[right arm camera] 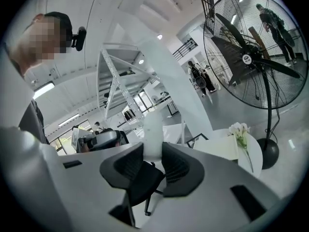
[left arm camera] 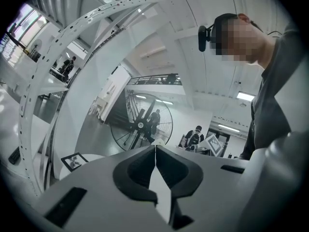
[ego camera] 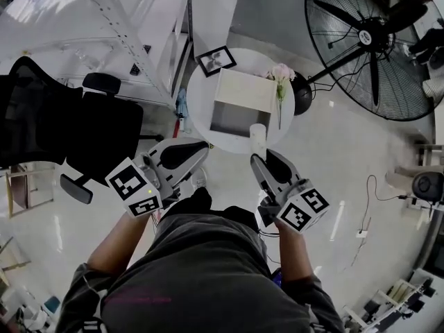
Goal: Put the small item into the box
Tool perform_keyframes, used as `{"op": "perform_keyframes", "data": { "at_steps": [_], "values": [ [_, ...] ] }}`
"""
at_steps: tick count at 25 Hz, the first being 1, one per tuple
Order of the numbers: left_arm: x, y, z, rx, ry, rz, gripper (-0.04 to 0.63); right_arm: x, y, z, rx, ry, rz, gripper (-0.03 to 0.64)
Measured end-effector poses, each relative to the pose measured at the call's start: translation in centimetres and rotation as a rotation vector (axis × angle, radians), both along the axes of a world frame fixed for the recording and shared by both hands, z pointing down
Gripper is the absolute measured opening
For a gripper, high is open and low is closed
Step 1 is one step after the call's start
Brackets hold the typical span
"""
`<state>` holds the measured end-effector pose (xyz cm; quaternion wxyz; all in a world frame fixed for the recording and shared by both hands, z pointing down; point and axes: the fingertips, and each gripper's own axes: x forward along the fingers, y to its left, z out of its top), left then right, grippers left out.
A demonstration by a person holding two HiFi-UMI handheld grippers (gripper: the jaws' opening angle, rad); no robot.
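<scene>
Inside right gripper (right arm camera: 153,151), clamped white cylinder (right arm camera: 153,129).

Grey short-sleeved shirt (ego camera: 201,276) — white left claw (ego camera: 200,150) and right claw (ego camera: 263,159), black-padded, with black-and-white marker cubes (ego camera: 135,188).

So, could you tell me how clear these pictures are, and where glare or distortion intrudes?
Head view: bright glare on the floor, box sharp. Left gripper view: fisheye bends the metal rack into arcs, corners black. Right gripper view: the small white item looks soft close up, the fan crisp.
</scene>
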<state>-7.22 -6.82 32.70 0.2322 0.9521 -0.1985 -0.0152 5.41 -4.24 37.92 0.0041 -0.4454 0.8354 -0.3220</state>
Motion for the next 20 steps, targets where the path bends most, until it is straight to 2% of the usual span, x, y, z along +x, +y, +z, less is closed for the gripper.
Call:
{"op": "perform_keyframes", "data": {
  "at_steps": [11,20],
  "values": [
    [-0.8,-2.8,1.7,-0.039,-0.011,-0.027,0.020,0.0,-3.3,2.2,-0.041,0.018,-0.017,0.129],
    [1.1,-4.2,3.3,-0.066,-0.042,-0.092,0.020,1.9,-5.7,4.5,-0.064,0.021,-0.075,0.129]
  ]
}}
